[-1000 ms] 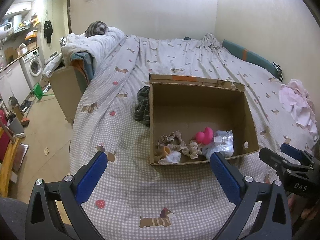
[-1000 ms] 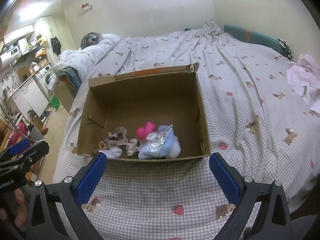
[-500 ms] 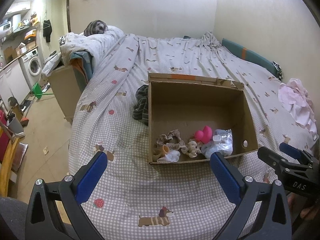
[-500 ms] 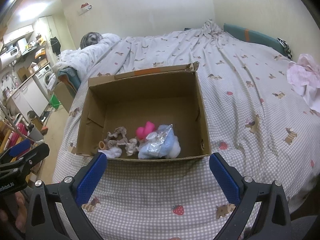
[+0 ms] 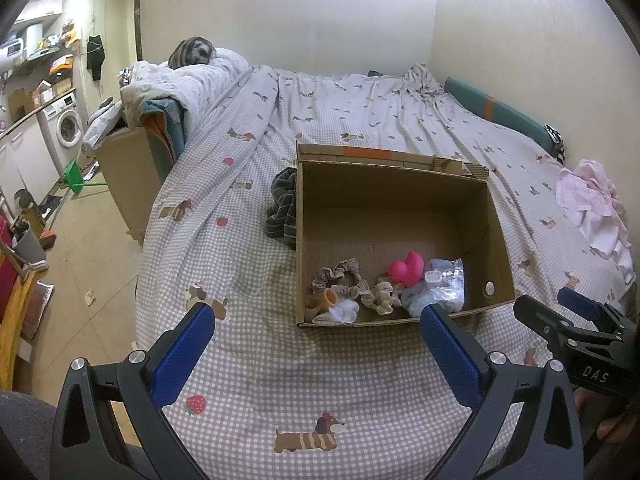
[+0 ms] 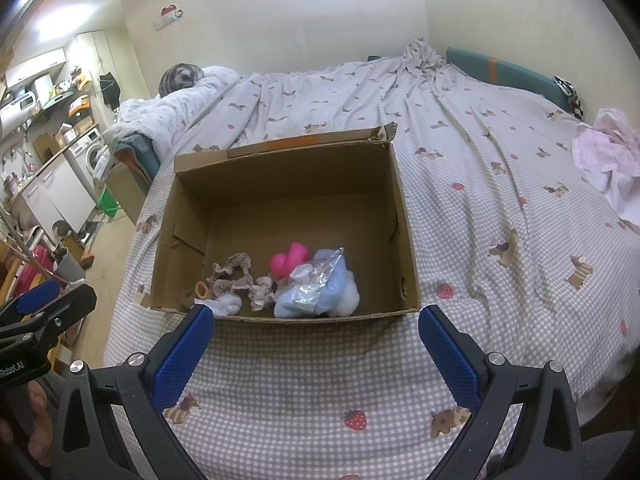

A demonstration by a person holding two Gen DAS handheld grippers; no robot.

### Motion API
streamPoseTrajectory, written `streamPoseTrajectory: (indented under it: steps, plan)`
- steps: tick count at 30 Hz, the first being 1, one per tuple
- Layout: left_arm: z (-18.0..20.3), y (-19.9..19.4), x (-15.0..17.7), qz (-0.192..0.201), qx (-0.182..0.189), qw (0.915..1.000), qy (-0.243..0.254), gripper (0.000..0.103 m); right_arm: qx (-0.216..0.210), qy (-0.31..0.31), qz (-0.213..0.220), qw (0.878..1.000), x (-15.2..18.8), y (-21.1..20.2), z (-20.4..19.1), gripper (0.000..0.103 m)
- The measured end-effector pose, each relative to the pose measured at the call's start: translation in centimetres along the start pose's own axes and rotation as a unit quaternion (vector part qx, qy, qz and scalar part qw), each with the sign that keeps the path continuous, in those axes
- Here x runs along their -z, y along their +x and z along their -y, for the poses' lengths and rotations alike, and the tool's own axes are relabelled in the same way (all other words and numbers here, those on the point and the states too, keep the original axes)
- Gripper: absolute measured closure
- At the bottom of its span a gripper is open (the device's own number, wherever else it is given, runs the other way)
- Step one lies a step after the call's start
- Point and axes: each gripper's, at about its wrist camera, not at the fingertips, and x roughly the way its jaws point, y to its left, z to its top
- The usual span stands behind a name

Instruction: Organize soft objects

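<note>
Cardboard box of soft objects on bed, just ahead of both wide-open, empty hand-held grippers, left hand-held gripper, right hand-held gripper

Scrunchies in box (on bed)

The box is matt brown cardboard with torn, rough flap edges. The bed wears soft checked cloth. Inside the box lie ruffled fabric scrunchies, a smooth, glossy pink rubber toy and a crinkly clear plastic bag over fluffy blue cloth. Each tool has matt black plastic arms, textured blue pads and shiny metal screws.
</note>
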Motion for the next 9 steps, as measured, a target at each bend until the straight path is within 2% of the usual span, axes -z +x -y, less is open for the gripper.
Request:
streamPoseTrajectory:
  steps: [5,9]
  plan:
    - [-0.20,0.31,0.10,-0.007,0.015,0.9998,-0.007,0.001,-0.004,0.001,0.001,1.000,0.03,0.01,0.06,0.000]
    - [-0.12,0.50,0.23,-0.010,0.013,0.9998,-0.007,0.001,-0.005,0.002,0.000,1.000,0.16,0.21,0.29,0.000]
